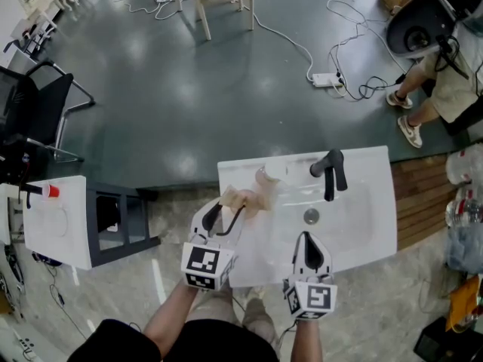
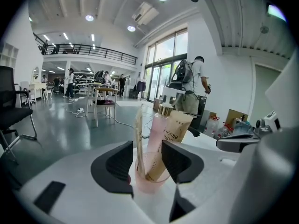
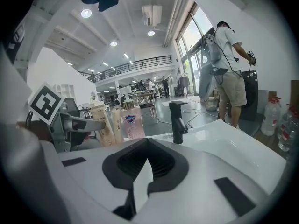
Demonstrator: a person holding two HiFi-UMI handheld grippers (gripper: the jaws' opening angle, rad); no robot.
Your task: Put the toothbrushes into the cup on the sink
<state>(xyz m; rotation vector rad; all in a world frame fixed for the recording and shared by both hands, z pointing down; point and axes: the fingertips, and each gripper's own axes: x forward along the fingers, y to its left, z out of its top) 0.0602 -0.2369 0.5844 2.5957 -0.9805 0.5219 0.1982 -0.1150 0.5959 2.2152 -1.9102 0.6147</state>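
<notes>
A pink translucent cup (image 2: 150, 180) stands on the left rim of the white sink (image 1: 362, 228). In it two cardboard-packed toothbrushes stand upright: a wide pack (image 2: 170, 141) and a thin one (image 2: 138, 134). My left gripper (image 2: 147, 160) is open, with the cup just beyond and between its black pads (image 2: 119, 164), which stand off it. In the head view this gripper (image 1: 226, 211) is at the cup (image 1: 241, 200). My right gripper (image 1: 311, 249) is shut and empty over the sink's near edge, its jaws (image 3: 145, 164) closed together.
A pink bottle with a gold cap (image 2: 159, 122) stands right behind the cup. A black faucet (image 1: 330, 172) rises at the basin's back. A small white table with a red cup (image 1: 50, 191) is at the left. A person (image 1: 441, 89) and cables (image 1: 332, 79) are beyond the sink.
</notes>
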